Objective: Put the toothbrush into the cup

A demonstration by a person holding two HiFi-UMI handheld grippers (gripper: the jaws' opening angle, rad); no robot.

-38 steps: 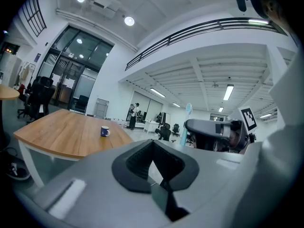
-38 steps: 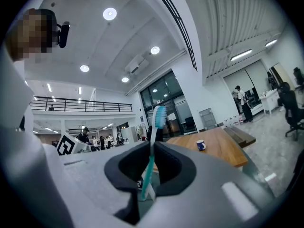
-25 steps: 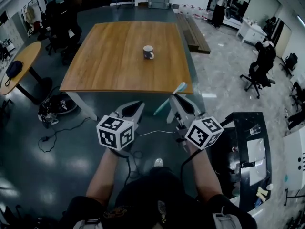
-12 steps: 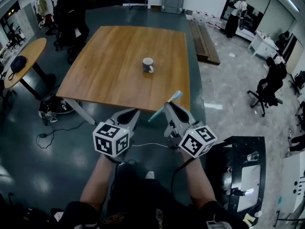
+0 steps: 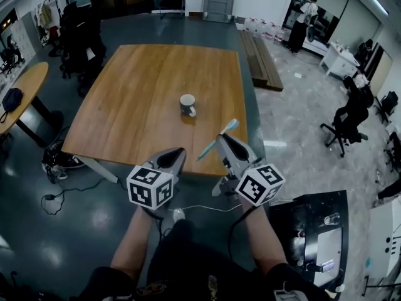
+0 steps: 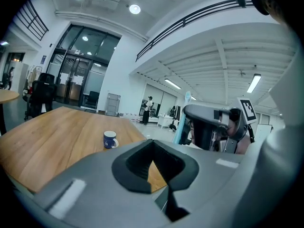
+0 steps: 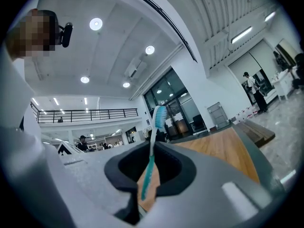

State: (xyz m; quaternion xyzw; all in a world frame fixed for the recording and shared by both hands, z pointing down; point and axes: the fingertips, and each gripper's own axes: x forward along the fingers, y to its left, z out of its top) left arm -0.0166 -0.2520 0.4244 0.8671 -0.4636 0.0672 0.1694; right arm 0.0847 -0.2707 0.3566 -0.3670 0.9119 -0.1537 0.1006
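Toothbrush sits in our right gripper in the head view, near the table edge, cup well ahead. Left gripper view: our left gripper is closed, empty. Right gripper view: jaws pinch the handle, bristles up. We seem mid-carry; next, we must reach over the cup.

A square wooden table stands on a dark glossy floor; to its right lies pale stone floor. A low bench runs along the table's right side. At the left stands a round table with a bag on it, and black chairs cluster behind. Cables trail on the floor. Another chair stands at the right, and a person stands far off. Tall glass doors and round ceiling lights close the white hall.
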